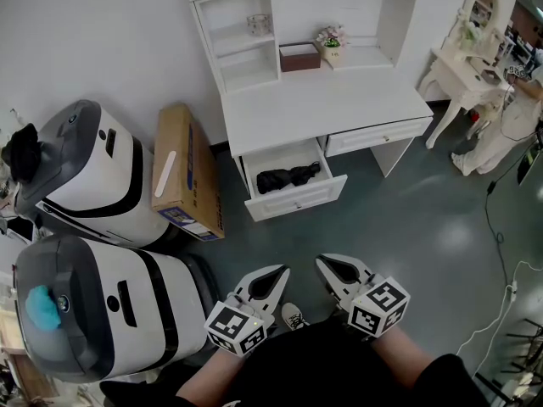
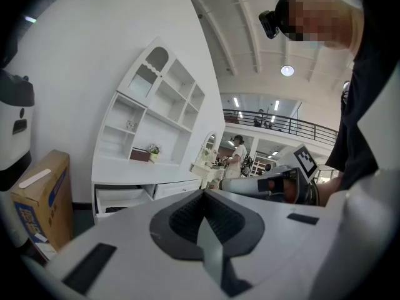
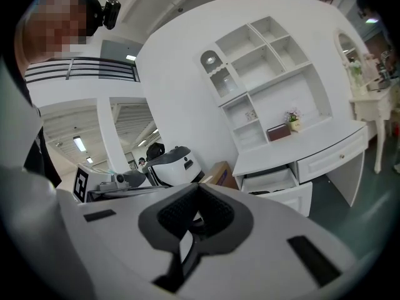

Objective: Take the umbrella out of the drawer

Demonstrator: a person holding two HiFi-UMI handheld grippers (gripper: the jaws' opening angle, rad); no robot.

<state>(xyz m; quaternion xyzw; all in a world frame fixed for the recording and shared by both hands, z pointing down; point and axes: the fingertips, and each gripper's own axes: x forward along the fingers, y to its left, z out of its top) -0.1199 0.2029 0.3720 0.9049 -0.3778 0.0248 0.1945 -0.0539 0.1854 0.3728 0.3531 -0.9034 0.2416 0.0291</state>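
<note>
So, a white desk (image 1: 322, 108) with a shelf hutch (image 1: 254, 32) on top is seen straight ahead of the jaws, well apart from them, set against a plain white wall (image 1: 102, 41). A cardboard box (image 1: 182, 172) is propped ahead-left of the jaws, just beside the desk. A bulky white-and-grey machine (image 1: 93, 176) is parked further left, and a second machine (image 1: 93, 312) right alongside the jaws on that side. A white dressing table (image 1: 462, 66) with an oval mirror (image 1: 484, 7) is tucked ahead and far right. The floor (image 1: 407, 227) is glossy grey-green, with cables (image 1: 494, 223) trailed across it to the right. Round ceiling lights (image 2: 287, 70) and a balcony railing (image 2: 281, 122) are picked up in the left gripper view.
</note>
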